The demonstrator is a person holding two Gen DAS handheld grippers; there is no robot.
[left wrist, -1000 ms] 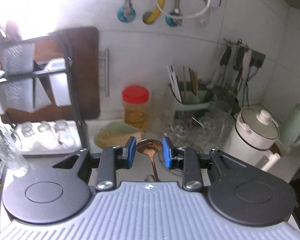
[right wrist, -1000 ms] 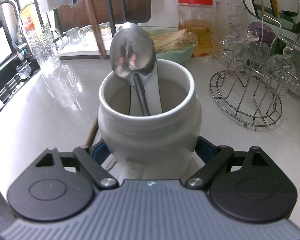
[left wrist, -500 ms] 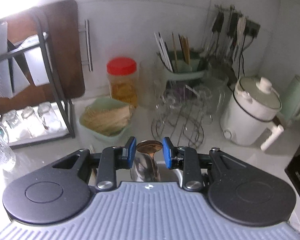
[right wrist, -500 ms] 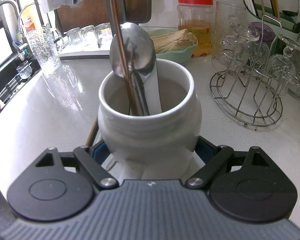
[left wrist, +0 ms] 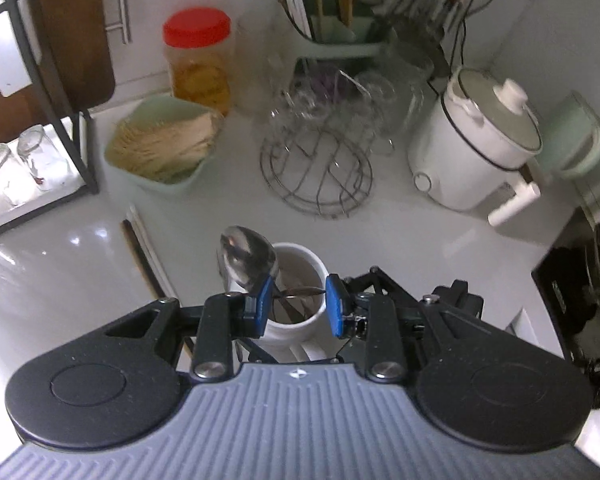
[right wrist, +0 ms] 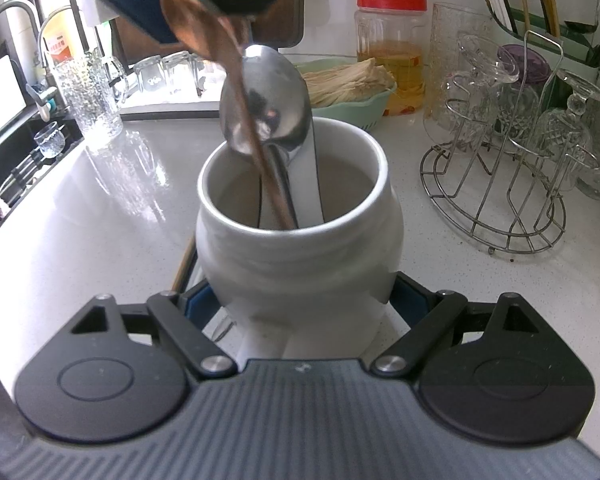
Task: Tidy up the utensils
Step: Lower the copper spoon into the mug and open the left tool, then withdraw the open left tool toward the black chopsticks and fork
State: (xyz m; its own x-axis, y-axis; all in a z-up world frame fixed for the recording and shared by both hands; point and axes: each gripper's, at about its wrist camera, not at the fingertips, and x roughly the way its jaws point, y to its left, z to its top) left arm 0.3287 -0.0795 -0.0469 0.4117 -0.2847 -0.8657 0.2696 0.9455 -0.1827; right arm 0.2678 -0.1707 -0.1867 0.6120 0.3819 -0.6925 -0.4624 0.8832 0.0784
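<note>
In the left wrist view, the left gripper [left wrist: 297, 307] is seen poised directly above the white ceramic jar [left wrist: 300, 320], pointing steeply down so that the jar's mouth lies between its blue pads. A copper-coloured spoon [left wrist: 300, 291] is clamped across the gap between the pads, bowl end up at the gripper and handle hanging into the jar; it is held this way, it may be judged, so that the handle can be guided in before the spoon is let go. A large steel spoon [left wrist: 247, 258] is already lodged in the jar, its bowl leaning out over the far-left part of the rim. A pair of chopsticks [left wrist: 146, 254] is left lying on the white worktop [left wrist: 420, 248] just left of the jar, presumably awaiting collection. A wire glass rack [left wrist: 316, 172] and a white cooker [left wrist: 480, 144] are seen further back.

In the right wrist view, the right gripper [right wrist: 300, 308] is seen closed on the belly of the jar [right wrist: 298, 256], which stands upright on the worktop [right wrist: 80, 216]; the jar is evidently steadied so that it is not tipped while utensils are dropped in. The copper spoon [right wrist: 260, 152] is shown slanting down from the left gripper's pad at the upper left, its handle crossing in front of the steel spoon's bowl [right wrist: 272, 100] and reaching well inside the jar. Whether its tip has touched the bottom cannot be told. A flat white utensil handle [right wrist: 310, 176] is also leaned against the far inner wall.
</note>
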